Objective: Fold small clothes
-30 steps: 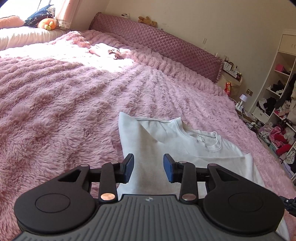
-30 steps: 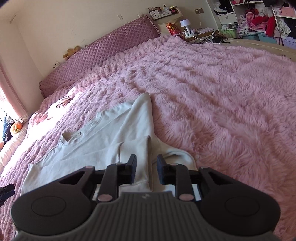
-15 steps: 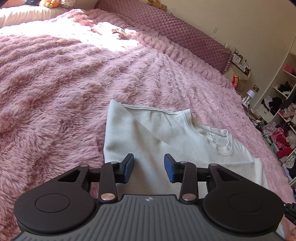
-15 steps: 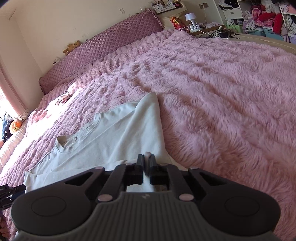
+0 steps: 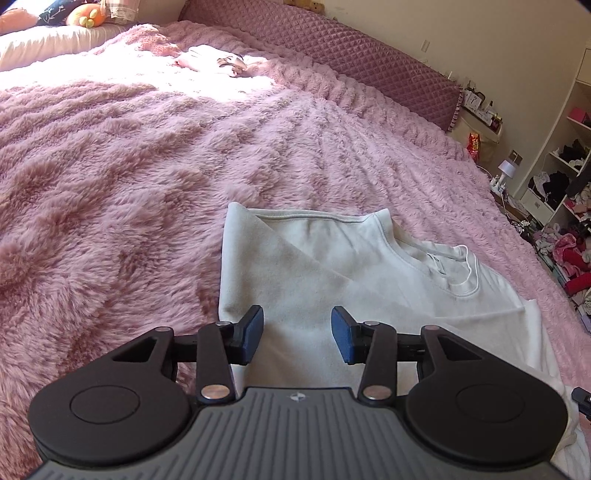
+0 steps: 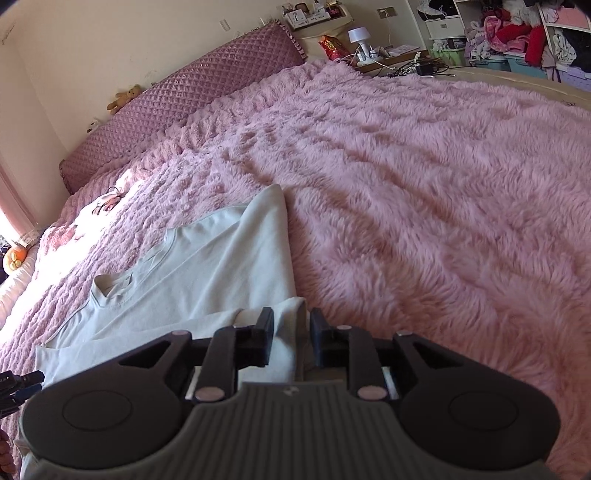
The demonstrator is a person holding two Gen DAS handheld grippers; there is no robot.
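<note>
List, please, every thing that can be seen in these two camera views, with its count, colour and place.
Small pale cotton sweatshirt: one, off-white, partly folded on the blanket.
Fluffy pink fur blanket: one, pink, covering the bed.
Quilted mauve headboard cushion: one, mauve, along the wall.
Small light garment: one, pinkish white, far on the blanket in sunlight.
Brown teddy bear: one, on top of the headboard cushion.
Small white lamp: one, on the bedside stand.
Shelves of clothes: mixed colours, beyond the bed.
Left claw: black with blue pads, open above the sweatshirt.
Right claw: black; jaws have just been opening, sweatshirt fold between them.
</note>
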